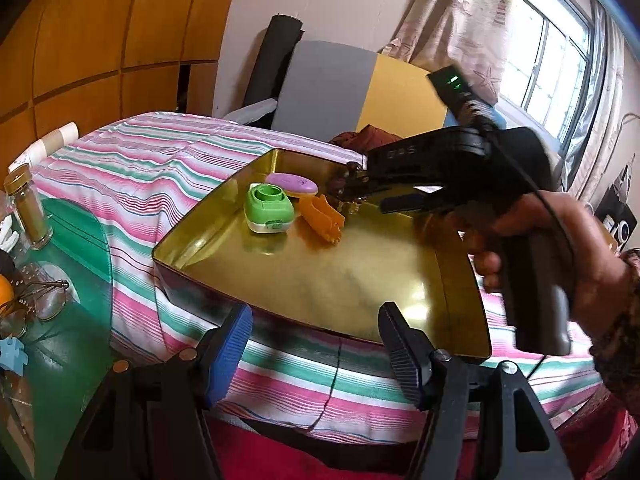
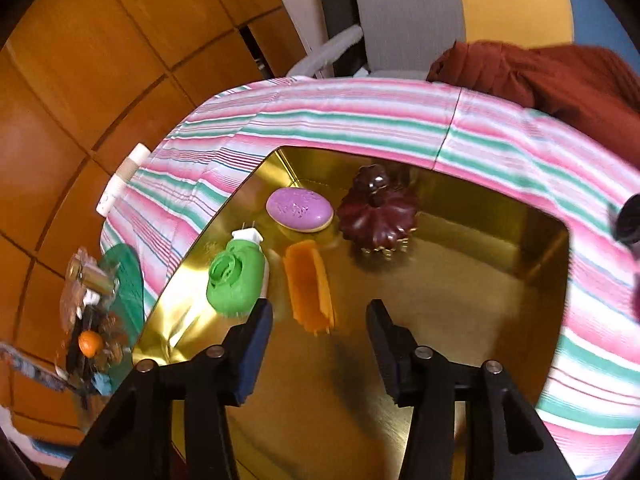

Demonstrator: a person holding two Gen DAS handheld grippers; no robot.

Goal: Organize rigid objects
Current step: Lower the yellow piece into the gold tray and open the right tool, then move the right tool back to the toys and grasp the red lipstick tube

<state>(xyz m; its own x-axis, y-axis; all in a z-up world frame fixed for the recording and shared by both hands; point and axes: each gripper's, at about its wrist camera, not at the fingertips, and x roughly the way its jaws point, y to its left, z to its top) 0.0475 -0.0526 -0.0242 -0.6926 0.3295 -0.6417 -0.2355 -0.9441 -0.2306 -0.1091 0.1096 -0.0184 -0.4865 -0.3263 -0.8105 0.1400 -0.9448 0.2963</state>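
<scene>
A gold metal tray lies on a striped cloth. In it sit a green plug-in device, a purple oval soap, an orange plastic piece and a dark brown pumpkin-shaped ornament. My right gripper is open and empty above the tray, just short of the orange piece; in the left wrist view its body reaches over the tray and hides the ornament. My left gripper is open and empty at the tray's near edge.
A green glass side table at the left holds a spice jar, glasses and an orange. A rust-red cloth lies behind the tray. A wooden wardrobe stands beyond.
</scene>
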